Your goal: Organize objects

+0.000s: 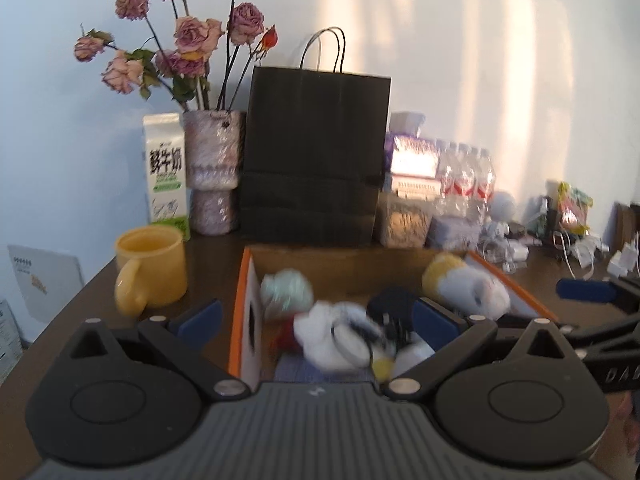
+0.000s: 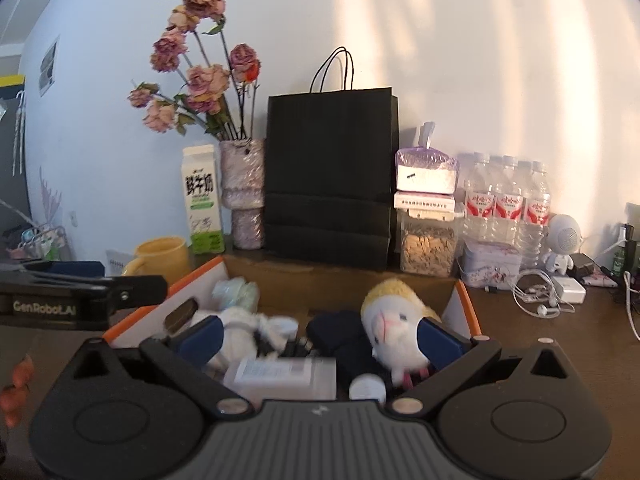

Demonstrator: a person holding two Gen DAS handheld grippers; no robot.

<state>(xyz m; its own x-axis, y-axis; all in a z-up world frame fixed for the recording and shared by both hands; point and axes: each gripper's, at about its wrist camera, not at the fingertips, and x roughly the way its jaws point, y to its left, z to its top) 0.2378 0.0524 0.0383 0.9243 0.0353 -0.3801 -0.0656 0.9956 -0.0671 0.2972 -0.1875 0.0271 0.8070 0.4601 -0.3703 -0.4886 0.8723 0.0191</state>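
An open cardboard box [image 1: 340, 264] with orange edges sits on the brown table; it also shows in the right wrist view [image 2: 332, 284]. Inside lie a white plush [image 1: 332, 340], a yellow-and-white plush sheep [image 2: 394, 320], a pale crumpled bundle [image 1: 286, 294], a dark object [image 2: 336, 336] and a white packet [image 2: 280, 376]. My left gripper [image 1: 318, 320] is open and empty above the box's near left part. My right gripper [image 2: 320, 338] is open and empty above the box; the sheep lies by its right finger [image 2: 438, 340].
A yellow mug [image 1: 150, 270], a milk carton [image 1: 166, 172], a vase of dried roses [image 1: 214, 172] and a black paper bag [image 1: 316, 156] stand behind the box. Water bottles [image 2: 508, 200], a jar [image 2: 428, 248], a tin, earphones and chargers are at the right.
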